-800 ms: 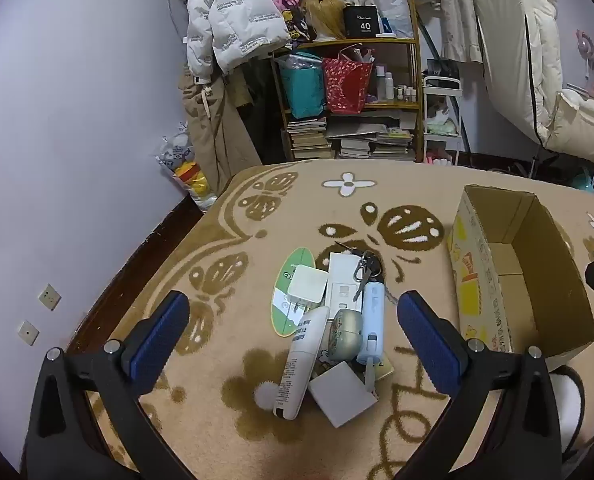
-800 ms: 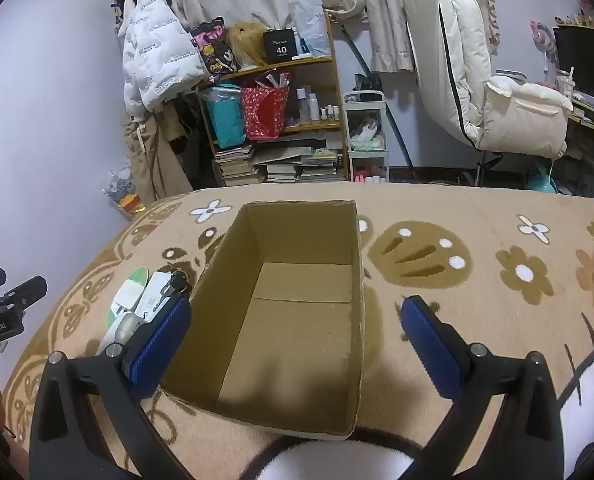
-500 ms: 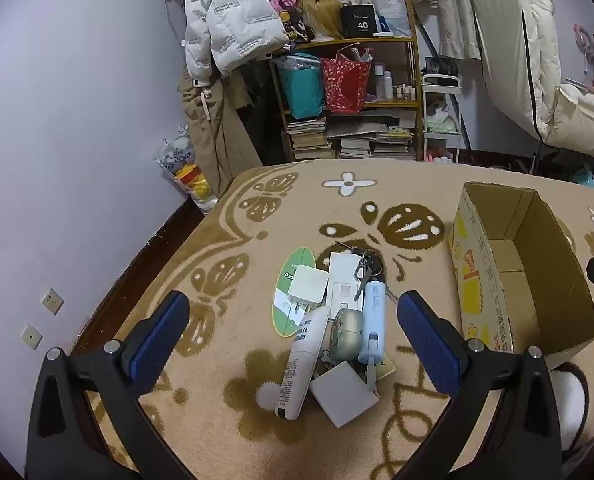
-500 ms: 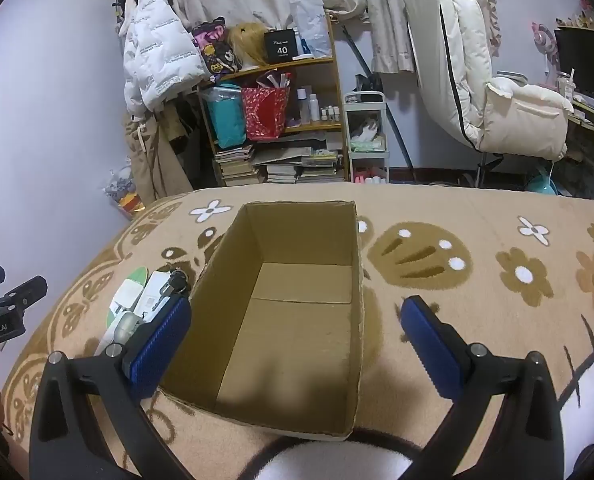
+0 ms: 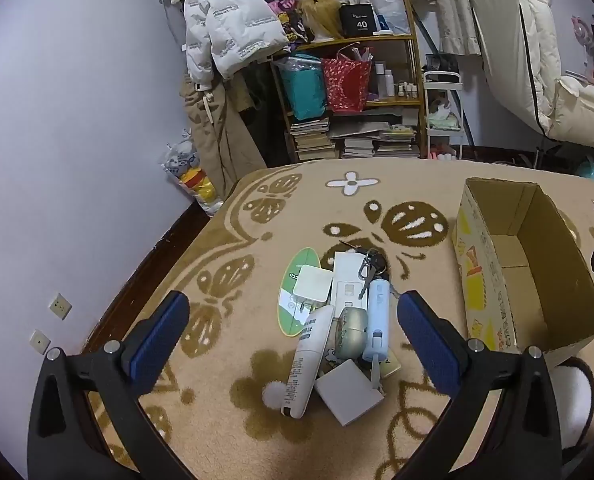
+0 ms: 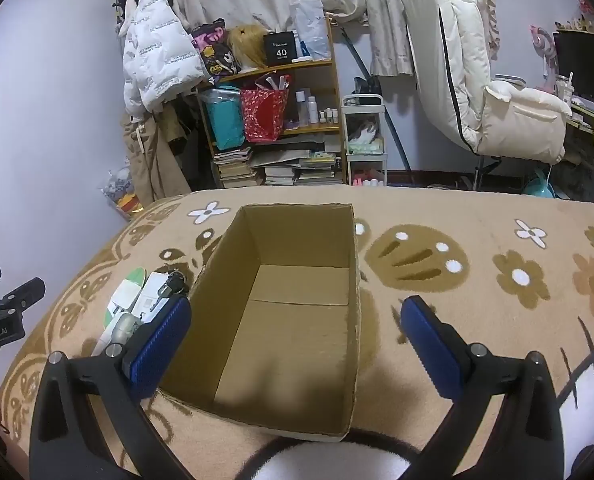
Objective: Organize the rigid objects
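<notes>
Bedroom clutter behind: bookshelf [image 5: 353, 92] with bags and books, white puffer jacket [image 5: 225, 20] hanging, purple wall. Work surface is a tan blanket [image 5: 257, 216] with brown flower and butterfly print, looks like a bed.

Left tongs [image 5: 293, 326] spread wide, nothing between them, hovering above the pile. Right tongs [image 6: 295, 336] also spread wide and empty, hovering over the cardboard box [image 6: 233, 264].

Pile sits left of the box, apart from it, all touching or overlapping:
- white tube [image 5: 307, 364], lying flat, cap toward camera
- light blue cylinder device [image 5: 378, 312], lying flat just right of the olive-grey oval case [image 5: 351, 332]
- grey square block [image 5: 349, 392] at the near end, partly under the tube's side
- white square charger [image 5: 313, 283] on top of a green-white oval card [image 5: 297, 276]
- white flat box [image 5: 349, 280] with keys [image 5: 371, 264] on a carabiner lying over it
- yellowish flat item under the blue device, mostly hidden, can't tell what

Progress: box interior visible in the right wrist view is bare, nothing inside. Judged as the very start, zero items moved, whole pile left to transfer. Likely step in hand: left tongs lining up for a first pick; the tube or the blue device look the easiest to reach, being long, on top and clear at the sides.
</notes>
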### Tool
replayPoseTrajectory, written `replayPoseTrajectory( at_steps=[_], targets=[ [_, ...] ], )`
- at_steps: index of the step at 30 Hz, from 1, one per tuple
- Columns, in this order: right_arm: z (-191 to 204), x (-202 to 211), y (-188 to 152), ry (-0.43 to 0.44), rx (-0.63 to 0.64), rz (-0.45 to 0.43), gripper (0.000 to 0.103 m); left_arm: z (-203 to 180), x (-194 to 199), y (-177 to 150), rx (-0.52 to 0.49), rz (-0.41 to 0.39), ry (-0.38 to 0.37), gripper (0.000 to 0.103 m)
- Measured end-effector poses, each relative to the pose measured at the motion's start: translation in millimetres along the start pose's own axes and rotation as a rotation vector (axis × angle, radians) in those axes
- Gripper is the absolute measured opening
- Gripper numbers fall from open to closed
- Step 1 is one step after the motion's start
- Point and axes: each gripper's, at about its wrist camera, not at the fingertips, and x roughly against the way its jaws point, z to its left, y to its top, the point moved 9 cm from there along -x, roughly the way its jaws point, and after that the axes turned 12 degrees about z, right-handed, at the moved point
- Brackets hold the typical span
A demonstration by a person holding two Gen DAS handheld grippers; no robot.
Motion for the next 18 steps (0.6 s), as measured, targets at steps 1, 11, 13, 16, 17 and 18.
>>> replayPoseTrajectory(
  at_steps=[1, 11, 13, 16, 17, 18],
  targets=[
    [-0.2, -0.2, -0.1, -0.001, 0.0, -0.001, 0.103, -0.6, -0.8, 0.0, -0.001, 0.001, 0.0, 0.103],
    [0.7, 3.7, 1.8, -0.001, 0.002, -0.004, 0.103, 0.1, -3.2, -1.8, 0.007, 0.012, 0.005, 0.103],
    [0.7, 3.7, 1.6, 0.001, 0.001, -0.004, 0.103, 0.3, -5.0, -2.3, 0.009, 0.018, 0.002, 0.103],
    [1.3, 4.3, 1.8, 0.0, 0.001, -0.004, 0.103, 0.5, -6.3, -1.8, 0.009, 0.021, 0.003, 0.103],
    [1.9, 4.1, 1.2, -0.003, 0.002, -0.004, 0.103, 1.0, -6.0, -1.8, 0.01, 0.019, 0.006, 0.103],
    [1.7, 3.2, 0.4, -0.004, 0.002, -0.005, 0.103, 1.9, -5.6, -1.2, 0.011, 0.016, 0.011, 0.103]
  ],
)
